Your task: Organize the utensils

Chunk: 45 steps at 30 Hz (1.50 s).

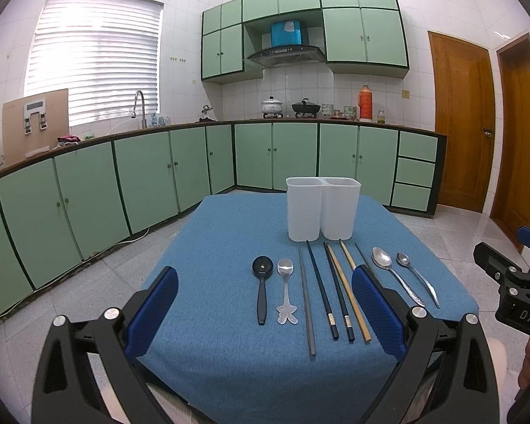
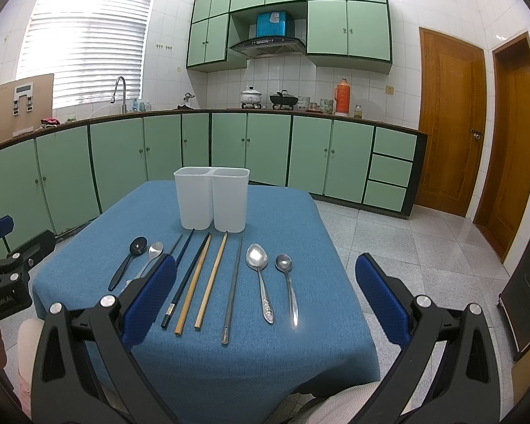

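Both the left gripper (image 1: 265,304) and right gripper (image 2: 265,293) hang wide apart, holding nothing, above the blue-clothed table (image 2: 300,219). The thin dark and bamboo chopsticks (image 2: 201,279) lie close together, so a pinch might catch two or roll one aside. I reckon the light white plastic two-compartment holder (image 2: 211,199) could tip if bumped.

The left black two-finger gripper with blue padded fingers (image 1: 265,314) fills the bottom of its own view, jaws spread wide and empty. The right black gripper with matching blue pads (image 2: 265,304) sits likewise at the bottom of its view, also wide apart, holding nothing. Each shows at the other view's edge.
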Available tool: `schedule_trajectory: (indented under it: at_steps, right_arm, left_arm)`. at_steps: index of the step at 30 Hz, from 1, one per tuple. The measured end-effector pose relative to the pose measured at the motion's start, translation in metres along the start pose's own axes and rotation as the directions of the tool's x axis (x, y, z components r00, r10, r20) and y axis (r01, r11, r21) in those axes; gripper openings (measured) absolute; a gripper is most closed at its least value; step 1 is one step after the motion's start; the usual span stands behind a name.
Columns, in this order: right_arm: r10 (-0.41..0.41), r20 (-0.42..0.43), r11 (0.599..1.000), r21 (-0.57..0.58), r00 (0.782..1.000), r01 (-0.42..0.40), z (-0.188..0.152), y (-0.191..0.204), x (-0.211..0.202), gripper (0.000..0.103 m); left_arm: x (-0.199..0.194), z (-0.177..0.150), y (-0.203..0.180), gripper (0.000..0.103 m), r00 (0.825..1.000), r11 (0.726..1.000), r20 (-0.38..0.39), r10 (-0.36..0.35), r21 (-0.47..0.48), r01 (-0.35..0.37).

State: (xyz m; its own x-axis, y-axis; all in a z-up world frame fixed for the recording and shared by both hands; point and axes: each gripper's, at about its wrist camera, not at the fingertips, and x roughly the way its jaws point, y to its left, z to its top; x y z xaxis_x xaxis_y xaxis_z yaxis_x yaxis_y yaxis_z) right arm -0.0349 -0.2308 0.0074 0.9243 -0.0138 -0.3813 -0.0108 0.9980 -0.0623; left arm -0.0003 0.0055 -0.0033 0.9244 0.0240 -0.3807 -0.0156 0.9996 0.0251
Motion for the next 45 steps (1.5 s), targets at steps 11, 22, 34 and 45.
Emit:
schedule_trajectory:
  at_steps: [11,22,34,45]
  right_arm:
    - [-0.069,-0.029,0.997,-0.027,0.997,0.068,0.006,-0.010,0.054,0.098]
    - [-0.058,-0.156,0.997,-0.061,0.986,0.049,0.025,-0.018,0.151,0.098]
    - [-0.009,-0.286,0.999,-0.053,0.958,-0.007,0.026,-0.028,0.211,0.074]
    - [-0.011,-0.312,0.998,-0.064,0.950,-0.009,0.025,-0.031,0.233,0.074]
  left_arm:
    - [0.067,0.006,0.020,0.097,0.994,0.998,-0.092,0.059,0.009,-0.059]
    - [0.195,0.013,0.029,0.097,0.945,0.998,-0.322,0.055,0.037,-0.045]
    - [0.272,0.006,0.022,0.080,0.862,0.999,-0.505,0.040,0.043,-0.021]
    - [0.296,-0.002,0.019,0.079,0.839,0.999,-0.544,0.032,0.048,-0.007]
